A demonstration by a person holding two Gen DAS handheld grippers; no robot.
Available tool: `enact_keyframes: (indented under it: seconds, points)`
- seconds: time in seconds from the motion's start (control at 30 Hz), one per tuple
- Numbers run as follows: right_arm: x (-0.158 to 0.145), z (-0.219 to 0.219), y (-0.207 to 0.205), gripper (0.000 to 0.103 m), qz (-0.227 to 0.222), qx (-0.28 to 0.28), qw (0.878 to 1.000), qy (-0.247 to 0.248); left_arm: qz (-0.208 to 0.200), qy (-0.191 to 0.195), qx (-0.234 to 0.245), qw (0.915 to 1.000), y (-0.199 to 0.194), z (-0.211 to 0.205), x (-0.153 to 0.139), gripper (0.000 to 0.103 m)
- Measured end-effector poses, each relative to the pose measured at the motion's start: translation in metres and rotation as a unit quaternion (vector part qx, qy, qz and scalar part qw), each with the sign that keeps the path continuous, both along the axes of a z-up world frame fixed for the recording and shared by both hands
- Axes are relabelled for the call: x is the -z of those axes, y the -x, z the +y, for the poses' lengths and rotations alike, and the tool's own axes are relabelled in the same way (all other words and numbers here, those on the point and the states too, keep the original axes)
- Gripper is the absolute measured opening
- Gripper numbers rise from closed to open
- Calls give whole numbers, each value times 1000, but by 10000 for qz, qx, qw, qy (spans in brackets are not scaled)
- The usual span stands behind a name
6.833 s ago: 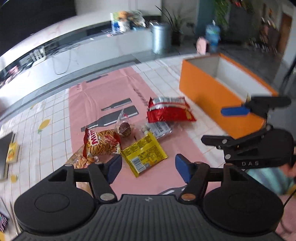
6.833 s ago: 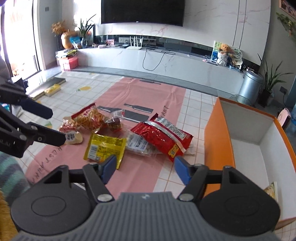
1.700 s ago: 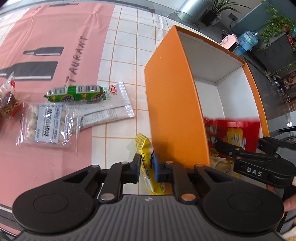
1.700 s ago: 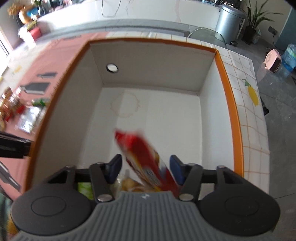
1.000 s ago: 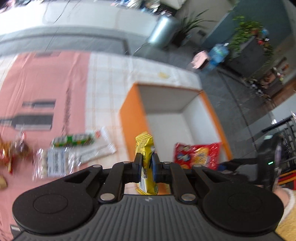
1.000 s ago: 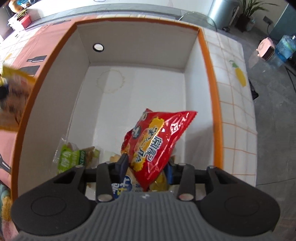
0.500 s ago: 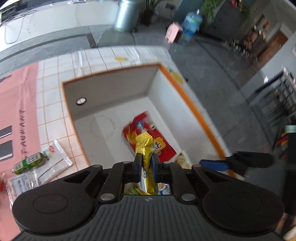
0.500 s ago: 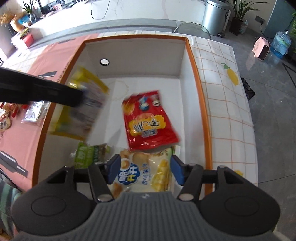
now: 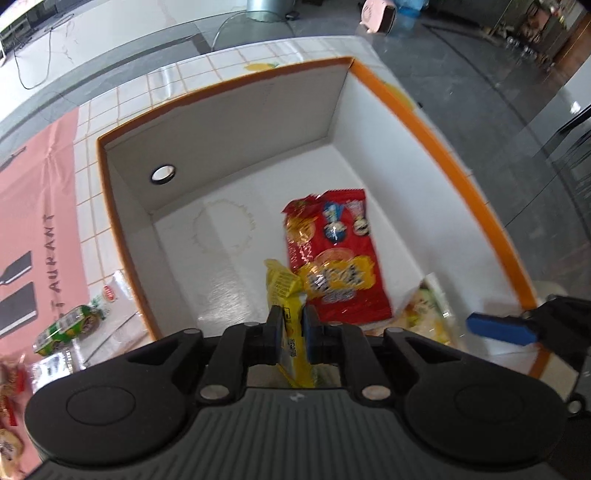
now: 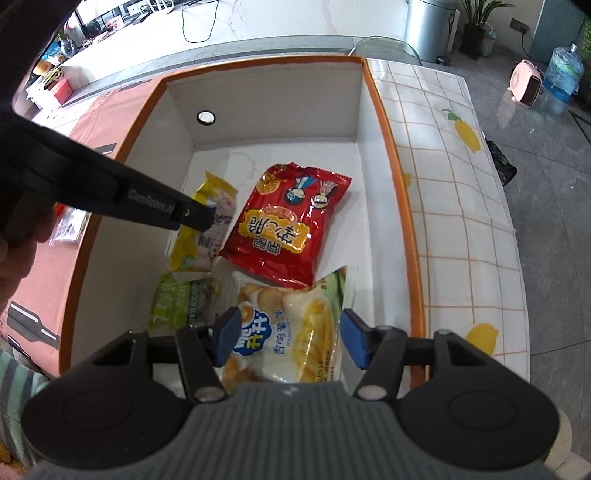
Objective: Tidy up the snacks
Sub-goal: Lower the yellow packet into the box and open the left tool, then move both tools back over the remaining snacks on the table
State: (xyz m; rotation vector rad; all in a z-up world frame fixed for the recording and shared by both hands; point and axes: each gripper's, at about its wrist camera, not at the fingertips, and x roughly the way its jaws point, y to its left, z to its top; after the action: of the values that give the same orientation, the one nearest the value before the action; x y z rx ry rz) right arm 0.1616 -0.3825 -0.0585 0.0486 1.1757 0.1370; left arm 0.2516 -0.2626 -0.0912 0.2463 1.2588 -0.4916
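We hold a yellow packet (image 9: 282, 291) over the orange box (image 9: 458, 177).
Our left gripper (image 9: 291, 328) pinches it; our right gripper (image 10: 288, 336) gapes empty at five o'clock.

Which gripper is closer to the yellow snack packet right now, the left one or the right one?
Left. The left gripper has its jaws shut on the yellow packet over the orange box. The right gripper is open, apart from it, above a white biscuit bag.

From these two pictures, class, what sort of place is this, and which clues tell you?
Probably a home living room: a lemon-print tablecloth, a potted plant, a water jug on the tiled floor, and a long white cabinet.
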Motion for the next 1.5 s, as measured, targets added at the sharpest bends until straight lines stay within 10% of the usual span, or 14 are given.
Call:
enact_keyframes:
  seconds: [0.2, 0.7, 1.0, 1.5]
  points:
    - [2, 9, 0, 57, -41, -89, 9998, 169, -602, -472, 462, 9960, 15, 2, -16, 22]
    - [-32, 51, 24, 57, -302, -72, 9993, 222, -1013, 463, 443, 9928, 73, 110, -96, 30]
    - [-68, 110, 56, 57, -1392, -54, 9902, 3, -2011, 279, 173, 9790, 108, 210, -121, 30]
    - [-26, 247, 57, 57, -1703, -293, 9845, -303, -1708, 322, -1205, 9774, 114, 393, -74, 38]
